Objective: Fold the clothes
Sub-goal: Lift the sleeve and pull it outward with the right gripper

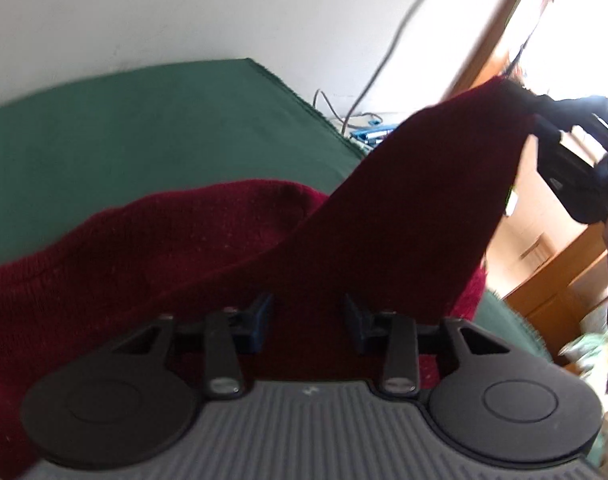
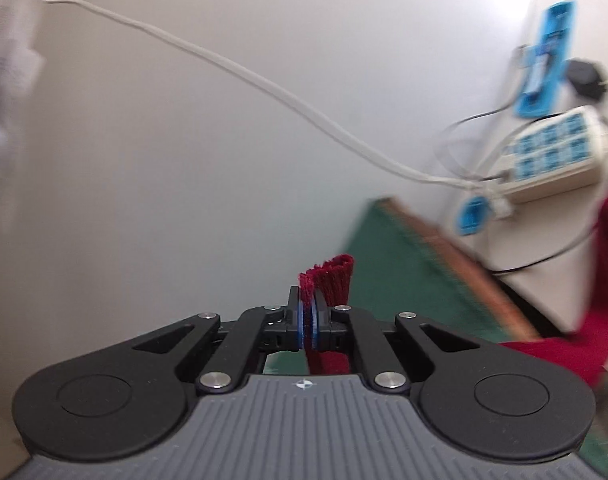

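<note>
Lifting one end of the dark red knitted garment (image 1: 232, 248) looked like the step in hand. The right tongs (image 2: 307, 320) were clamped on a ribbed edge of it — a cuff or hem, I could not tell which — with a tuft of the knit standing up past the blue pads (image 2: 300, 322). From the left wrist view, that held end rose in a taut strip toward the right tongs at the upper right, while the bulk of the garment lay bunched on the green cover (image 1: 144, 128) of what seemed to be a bed.

The left tongs (image 1: 308, 320) stood apart, low over the garment, with the red knit spread between and beneath the fingers (image 1: 260, 316); they pressed on nothing that I could see, so I judged them not yet gripping.

By my reading the fold was at an early stage — the garment was still rumpled, not laid flat. The next move probably called for the left tongs to close on the fabric below them, so both ends could be drawn out and the piece spread or doubled over on the cover.
</note>
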{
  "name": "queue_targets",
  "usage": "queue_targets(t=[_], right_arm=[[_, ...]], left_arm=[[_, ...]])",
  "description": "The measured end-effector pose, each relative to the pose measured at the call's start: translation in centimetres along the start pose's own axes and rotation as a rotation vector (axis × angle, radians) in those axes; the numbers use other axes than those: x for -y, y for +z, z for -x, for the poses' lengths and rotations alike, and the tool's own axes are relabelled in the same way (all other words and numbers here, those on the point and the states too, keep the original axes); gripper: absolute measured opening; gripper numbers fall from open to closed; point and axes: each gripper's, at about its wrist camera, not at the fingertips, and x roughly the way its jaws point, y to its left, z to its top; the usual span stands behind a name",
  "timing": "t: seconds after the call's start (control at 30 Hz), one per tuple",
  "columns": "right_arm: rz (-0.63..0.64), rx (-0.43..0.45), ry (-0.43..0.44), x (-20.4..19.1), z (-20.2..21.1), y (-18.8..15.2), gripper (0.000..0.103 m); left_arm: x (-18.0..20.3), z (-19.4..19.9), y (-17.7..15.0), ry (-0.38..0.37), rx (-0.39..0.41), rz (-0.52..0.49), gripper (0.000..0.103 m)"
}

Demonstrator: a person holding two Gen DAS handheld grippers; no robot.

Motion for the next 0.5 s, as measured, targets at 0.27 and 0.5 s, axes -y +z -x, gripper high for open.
queue_targets(t=[0.27, 0.5], right_arm=[[-0.042, -0.043, 0.202, -6.3, -2.4, 0.5, 0.004], [-0.039, -0.055, 0.295, -12.3, -4.0, 0.0, 0.004]], left_arm=[[-3.6, 3.1, 0.3, 0.008, 0.07, 0.072, 0.051], [-4.2, 1.5, 1.1, -0.063, 0.103, 0.102, 0.046]])
